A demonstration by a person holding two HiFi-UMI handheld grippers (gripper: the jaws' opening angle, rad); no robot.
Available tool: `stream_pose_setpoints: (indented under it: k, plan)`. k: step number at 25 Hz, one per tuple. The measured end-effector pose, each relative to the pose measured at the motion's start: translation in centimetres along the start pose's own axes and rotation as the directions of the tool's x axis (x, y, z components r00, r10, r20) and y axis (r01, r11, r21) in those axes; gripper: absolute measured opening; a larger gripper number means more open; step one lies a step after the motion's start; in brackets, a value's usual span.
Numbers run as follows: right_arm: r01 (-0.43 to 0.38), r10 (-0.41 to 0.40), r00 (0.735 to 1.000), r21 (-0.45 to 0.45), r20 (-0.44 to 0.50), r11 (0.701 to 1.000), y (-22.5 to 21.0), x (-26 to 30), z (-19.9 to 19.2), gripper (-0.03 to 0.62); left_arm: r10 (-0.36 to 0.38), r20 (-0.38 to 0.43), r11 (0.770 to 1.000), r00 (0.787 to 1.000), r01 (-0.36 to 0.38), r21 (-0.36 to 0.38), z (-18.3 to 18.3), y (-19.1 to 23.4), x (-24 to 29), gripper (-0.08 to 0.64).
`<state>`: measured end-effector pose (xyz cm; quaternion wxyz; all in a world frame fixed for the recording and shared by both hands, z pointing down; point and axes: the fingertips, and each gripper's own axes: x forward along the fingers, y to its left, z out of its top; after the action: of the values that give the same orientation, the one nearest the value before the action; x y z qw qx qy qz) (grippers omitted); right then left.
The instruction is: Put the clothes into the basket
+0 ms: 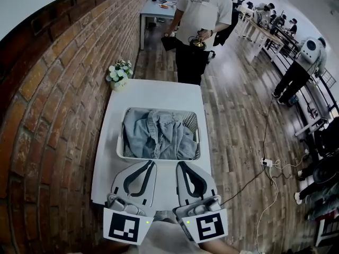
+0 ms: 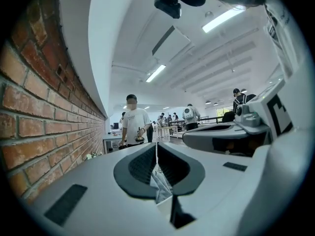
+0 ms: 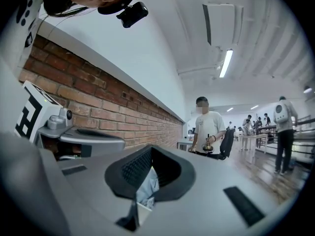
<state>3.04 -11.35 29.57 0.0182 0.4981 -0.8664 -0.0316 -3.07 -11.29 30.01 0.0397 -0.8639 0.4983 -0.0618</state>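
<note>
A white basket [image 1: 121, 137] stands on the white table [image 1: 159, 91], and crumpled light-blue denim clothes [image 1: 157, 134] fill it. Both grippers hover side by side just in front of the basket's near rim. My left gripper [image 1: 153, 163] is shut, with nothing between its jaws. My right gripper [image 1: 179, 164] is shut as well and holds nothing. In the left gripper view the left gripper [image 2: 156, 147] has its jaws pressed together, and a strip of the blue cloth [image 2: 161, 182] shows below them. The right gripper [image 3: 150, 150] in its own view looks the same, with the cloth [image 3: 147, 187] beneath.
A brick wall [image 1: 53, 115] runs along the table's left side. A small pot of white flowers [image 1: 119, 74] sits at the far left corner. A person [image 1: 200, 15] stands beyond the far edge. A cable [image 1: 265, 163] lies on the wooden floor to the right.
</note>
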Motion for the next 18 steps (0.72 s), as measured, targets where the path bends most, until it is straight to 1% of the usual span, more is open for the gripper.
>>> stream_pose_setpoints:
  k: [4, 8, 18]
  plan:
    - [-0.003, 0.003, 1.0, -0.001, -0.028, 1.0, 0.4, -0.3, -1.2, 0.006, -0.003, -0.015, 1.0, 1.0, 0.003, -0.029, -0.7, -0.5, -0.4, 0.017]
    - [0.0, 0.0, 1.0, 0.002, -0.027, 1.0, 0.5, -0.5, -1.3, 0.006, -0.019, -0.022, 0.998, 1.0, 0.017, -0.064, -1.0, -1.0, -0.3, 0.017]
    - [-0.005, 0.005, 0.999, -0.005, -0.038, 1.0, 0.7, -0.9, -1.4, 0.006, -0.007, -0.035, 0.996, 0.999, 0.004, -0.089, -1.6, -0.7, -0.5, 0.017]
